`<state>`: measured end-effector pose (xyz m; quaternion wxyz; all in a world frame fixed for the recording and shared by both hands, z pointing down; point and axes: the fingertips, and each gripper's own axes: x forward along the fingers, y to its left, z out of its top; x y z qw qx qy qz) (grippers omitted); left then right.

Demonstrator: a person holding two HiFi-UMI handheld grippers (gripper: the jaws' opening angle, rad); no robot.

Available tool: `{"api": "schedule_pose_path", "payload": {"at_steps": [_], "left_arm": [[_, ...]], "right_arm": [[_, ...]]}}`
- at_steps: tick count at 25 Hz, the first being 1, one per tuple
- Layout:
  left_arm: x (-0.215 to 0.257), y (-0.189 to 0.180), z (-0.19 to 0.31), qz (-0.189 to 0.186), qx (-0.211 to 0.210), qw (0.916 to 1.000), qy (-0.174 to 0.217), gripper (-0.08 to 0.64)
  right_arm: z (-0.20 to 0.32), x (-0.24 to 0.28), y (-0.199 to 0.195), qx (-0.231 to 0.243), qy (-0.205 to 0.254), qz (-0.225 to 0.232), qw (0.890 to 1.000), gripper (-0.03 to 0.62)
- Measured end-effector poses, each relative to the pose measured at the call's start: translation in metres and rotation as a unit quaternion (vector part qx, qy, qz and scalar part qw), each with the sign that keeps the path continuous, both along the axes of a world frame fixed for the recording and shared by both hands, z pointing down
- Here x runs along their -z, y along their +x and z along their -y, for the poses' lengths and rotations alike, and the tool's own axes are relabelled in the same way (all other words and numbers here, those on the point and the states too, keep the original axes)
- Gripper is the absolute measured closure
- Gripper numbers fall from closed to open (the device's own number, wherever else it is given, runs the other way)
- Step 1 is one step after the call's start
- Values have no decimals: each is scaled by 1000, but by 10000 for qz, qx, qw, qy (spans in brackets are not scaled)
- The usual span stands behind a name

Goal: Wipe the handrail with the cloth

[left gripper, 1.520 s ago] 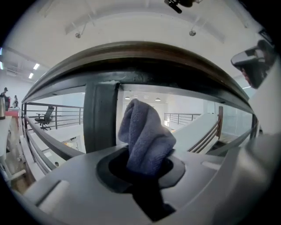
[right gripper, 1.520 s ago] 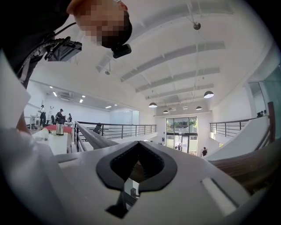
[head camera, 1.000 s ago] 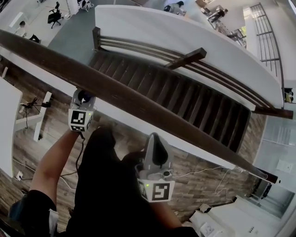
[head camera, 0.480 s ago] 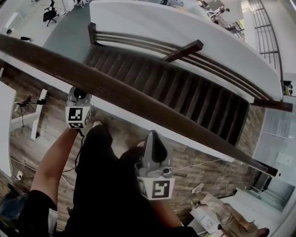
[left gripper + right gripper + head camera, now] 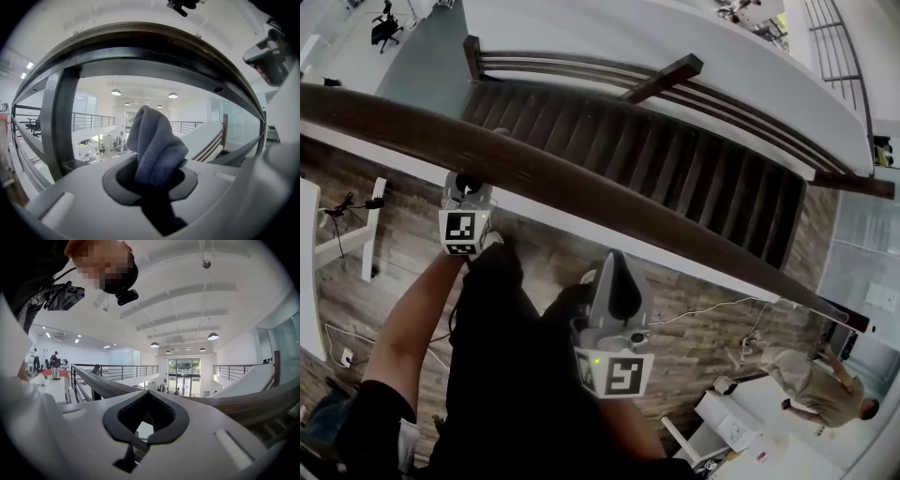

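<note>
We hold the left gripper (image 5: pixel 467 194) up close beneath the handrail (image 5: pixel 581 192), on our own side of it. The handrail is a dark wooden rail that runs slantwise across the head view from upper left to lower right. In the left gripper view the fingers (image 5: pixel 111 180) are closed on the cloth (image 5: pixel 154 140). It is a grey-blue, fleecy piece, and its bunched end stands up out of them in a rounded fold. The underside of the handrail arcs overhead there. A strip of bright hall shows between the top of the cloth and the rail, so the cloth sits just under the rail without touching it. A dark upright post (image 5: pixel 58 126) stands to the left of the cloth, joined to the rail.

The right gripper (image 5: pixel 615 279) hangs lower and nearer our body, well apart from the left one and short of the handrail. In the right gripper view its fingers (image 5: pixel 113 422) are drawn together at the tips with nothing between them. The handrail runs beyond them from left to right, apart from the gripper.

Past the rail, the head view looks down onto a dark staircase (image 5: pixel 675 178) with its own side rails. Below us lies a wooden plank floor (image 5: pixel 403 267). A person (image 5: pixel 811 380) in light clothes bends over at the lower right, far below.
</note>
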<state>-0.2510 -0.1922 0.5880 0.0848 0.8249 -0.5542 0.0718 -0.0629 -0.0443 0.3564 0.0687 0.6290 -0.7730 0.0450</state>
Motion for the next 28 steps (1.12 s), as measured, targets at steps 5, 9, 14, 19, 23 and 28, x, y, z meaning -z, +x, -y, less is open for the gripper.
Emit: {"api": "schedule_pose_path", "payload": {"at_steps": [5, 9, 14, 19, 23, 28], "left_arm": [[3, 8, -4, 40, -22, 10000, -10, 488], [7, 18, -3, -2, 43, 10000, -10, 488], [6, 33, -9, 58, 30, 9999, -83, 486], [7, 55, -15, 75, -82, 9999, -9, 486], [10, 66, -20, 123, -71, 9998, 124, 486], [11, 72, -19, 104, 149, 9997, 160, 486]], "right_arm": [[-9, -10, 14, -141, -81, -46, 9999, 591], [-9, -11, 27, -250, -55, -74, 9996, 591], [-10, -6, 47, -462, 234, 0, 9987, 591], [-8, -22, 64, -549, 139, 5, 9984, 591], [-12, -32, 75, -484, 62, 113, 9987, 591], [-14, -41, 92, -385, 6, 115, 9992, 591]]}}
